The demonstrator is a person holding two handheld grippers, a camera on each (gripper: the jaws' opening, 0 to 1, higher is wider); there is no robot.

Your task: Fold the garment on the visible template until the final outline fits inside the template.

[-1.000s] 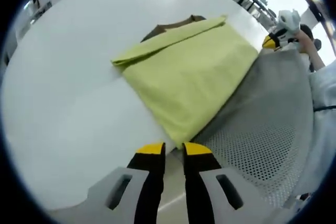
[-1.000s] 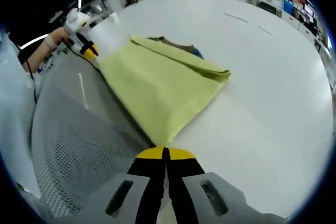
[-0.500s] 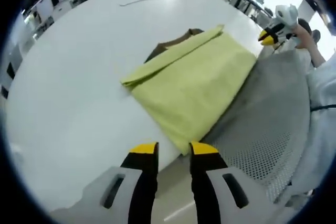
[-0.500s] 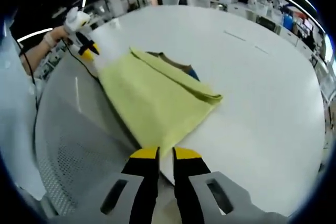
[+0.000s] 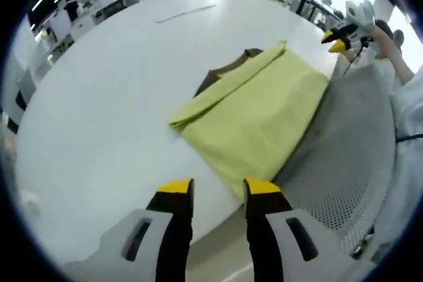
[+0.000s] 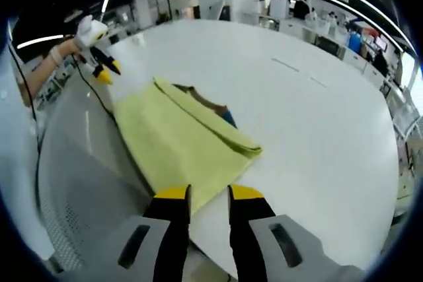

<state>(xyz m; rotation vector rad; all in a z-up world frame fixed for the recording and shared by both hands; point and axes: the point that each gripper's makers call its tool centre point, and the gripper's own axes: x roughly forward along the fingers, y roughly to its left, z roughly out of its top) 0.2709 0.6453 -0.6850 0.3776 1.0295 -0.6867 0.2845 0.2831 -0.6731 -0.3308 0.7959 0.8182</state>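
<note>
Left gripper (image 5: 219, 188): black fingers (image 5: 175, 216) with yellow tips, parted, nothing between them. It hangs low over the near rim of the round white surface (image 5: 99, 97), pointing across it toward the folded yellow-green cloth garment (image 5: 254, 113). The tips are clear of the cloth; the garment's nearest corner lies just beyond and between them.

Right gripper (image 6: 209, 193): same build, fingers (image 6: 173, 212) parted and empty. It is also held at the surface (image 6: 317, 130) rim, aimed at the garment (image 6: 175, 143) from the opposite end. The garment's near corner sits just ahead of the tips, not touching them.

Garment: lies flat on the surface, along the edge closest to the person, as a rough rectangle. One long side carries a folded-over flap that forms a raised ridge. A dark brown collar-like patch (image 5: 228, 70) pokes out from under that ridge; in the right gripper view the same patch (image 6: 205, 100) shows brown with a sliver of blue beside it.

Each gripper appears far off in the other's view, held up by a hand (image 5: 380, 31) on an outstretched forearm, past the garment's far end: right one (image 5: 338, 36), left one (image 6: 100, 70).

Grey perforated chair back (image 5: 337, 163) stands against the surface edge beside the garment, also seen at (image 6: 73, 176).
</note>
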